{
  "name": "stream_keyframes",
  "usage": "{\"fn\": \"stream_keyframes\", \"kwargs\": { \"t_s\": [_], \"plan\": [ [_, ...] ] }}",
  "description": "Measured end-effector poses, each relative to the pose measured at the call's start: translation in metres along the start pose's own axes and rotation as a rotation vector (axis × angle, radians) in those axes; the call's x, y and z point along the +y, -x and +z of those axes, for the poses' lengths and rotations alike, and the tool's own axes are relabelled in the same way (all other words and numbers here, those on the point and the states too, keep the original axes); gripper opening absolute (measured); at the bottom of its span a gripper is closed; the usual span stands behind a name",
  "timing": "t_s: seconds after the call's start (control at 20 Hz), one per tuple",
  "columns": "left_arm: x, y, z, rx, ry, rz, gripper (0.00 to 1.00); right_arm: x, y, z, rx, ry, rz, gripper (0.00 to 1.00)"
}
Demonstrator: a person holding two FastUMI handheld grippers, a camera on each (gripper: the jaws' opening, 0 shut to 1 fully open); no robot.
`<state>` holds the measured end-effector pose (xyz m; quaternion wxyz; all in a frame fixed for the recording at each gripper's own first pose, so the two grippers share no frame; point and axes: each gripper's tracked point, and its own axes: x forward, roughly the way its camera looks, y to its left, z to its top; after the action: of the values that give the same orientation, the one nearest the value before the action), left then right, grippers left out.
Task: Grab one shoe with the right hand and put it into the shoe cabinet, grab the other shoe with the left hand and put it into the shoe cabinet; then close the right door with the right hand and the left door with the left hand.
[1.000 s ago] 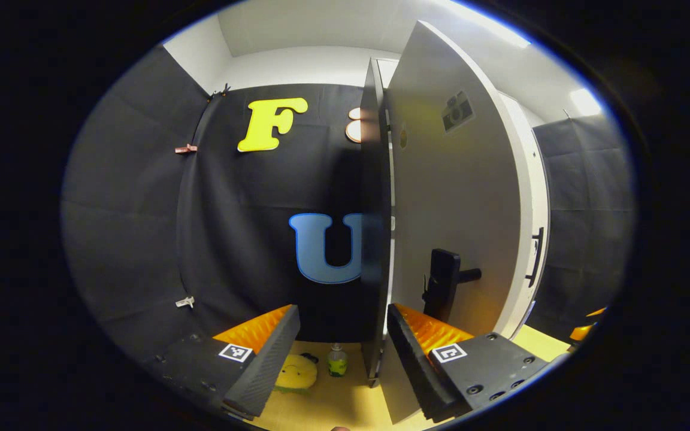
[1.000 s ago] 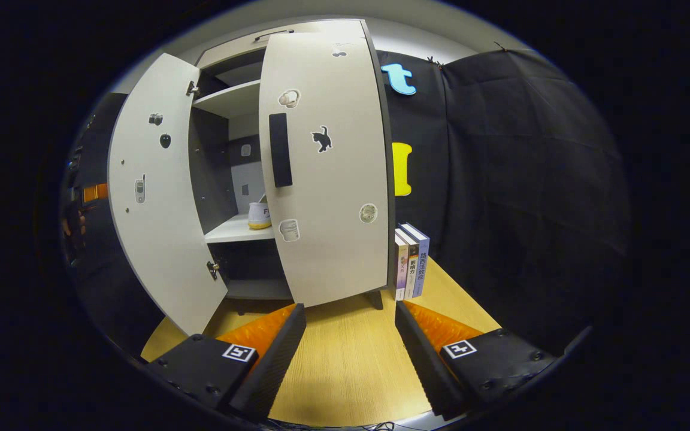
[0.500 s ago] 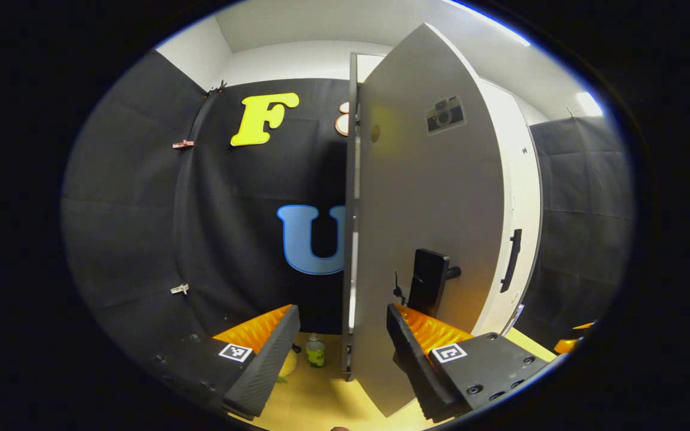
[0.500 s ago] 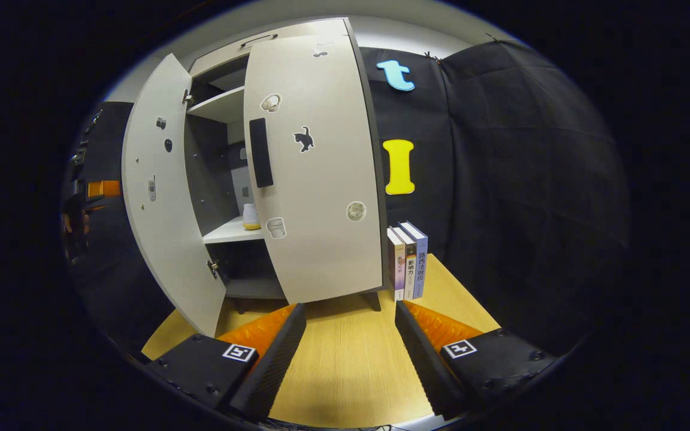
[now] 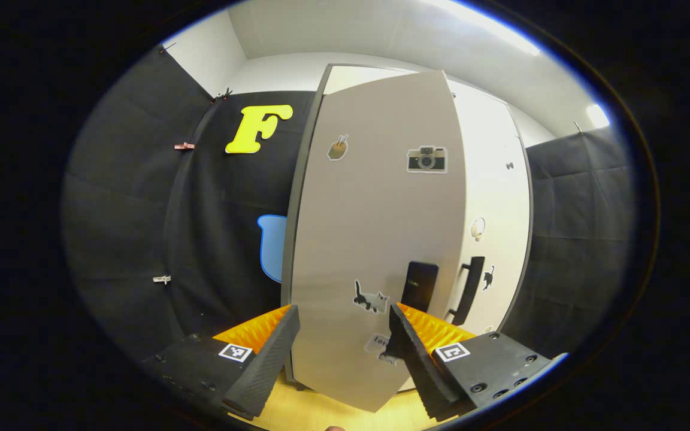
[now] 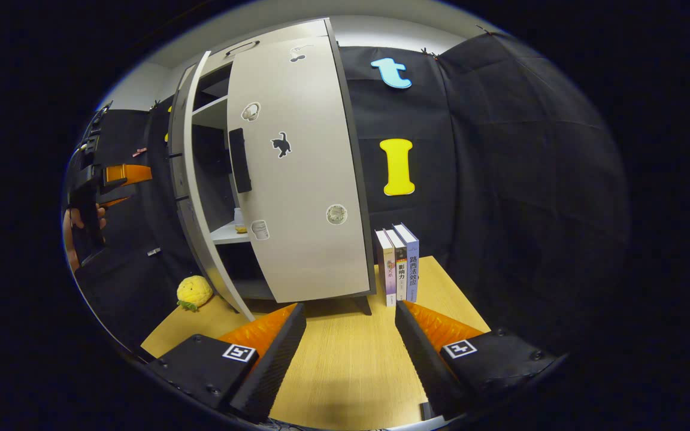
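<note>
Left gripper point(image 5: 339, 353) up close, fingers spread wide and gripping nothing, its inner fingertip point(image 5: 402, 335) right against the face of the left door point(image 5: 375, 239), near that door's dark handle point(image 5: 420, 286). The left door stands partly open, swung most of the way toward the shoe cabinet point(image 6: 213, 179). It carries stickers of a cat, a camera and a small brown item; no wording legible on them. Beyond it, the right door point(image 5: 495, 239) with its own bar handle point(image 5: 468, 290). Over on the other side, the right gripper point(image 6: 348, 353) hangs released above the wooden table point(image 6: 345, 371), well clear of the right door, which looks shut or nearly so. Just beside the cabinet stand three books point(image 6: 399, 263) with Chinese spine titles, too small to read surely. Through the gap, a pale shoe point(image 6: 238, 220) sits on the middle shelf. A yellow plush toy point(image 6: 194, 292) lies on the table beside the left door's lower edge. Far left, a hand point(image 6: 78, 230) holds the other gripper.
</note>
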<state>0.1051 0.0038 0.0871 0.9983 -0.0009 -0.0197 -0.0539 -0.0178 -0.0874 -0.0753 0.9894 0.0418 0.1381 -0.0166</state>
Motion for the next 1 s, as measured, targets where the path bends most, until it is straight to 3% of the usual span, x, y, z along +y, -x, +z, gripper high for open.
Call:
{"fn": "stream_keyframes", "kwargs": {
  "t_s": [0.35, 0.55, 0.65, 0.85, 1.0],
  "plan": [
    [-0.018, 0.063, -0.070, 0.090, -0.056, 0.013, 0.95, 0.001, 0.004, 0.027, -0.063, 0.012, 0.030, 0.98],
    [-0.019, 0.096, -0.086, 0.103, 0.000, -0.004, 0.95, 0.018, 0.010, 0.041, -0.099, 0.032, 0.032, 0.98],
    [-0.011, 0.110, -0.083, 0.087, 0.027, 0.008, 0.95, 0.028, 0.016, 0.050, -0.123, 0.038, 0.037, 0.98],
    [0.028, 0.135, -0.080, 0.045, -0.031, 0.082, 0.95, 0.047, 0.032, 0.055, -0.162, 0.049, 0.037, 0.98],
    [0.043, 0.152, -0.090, 0.019, 0.008, 0.113, 0.95, 0.059, 0.044, 0.043, -0.166, 0.052, 0.043, 0.98]
  ]
}}
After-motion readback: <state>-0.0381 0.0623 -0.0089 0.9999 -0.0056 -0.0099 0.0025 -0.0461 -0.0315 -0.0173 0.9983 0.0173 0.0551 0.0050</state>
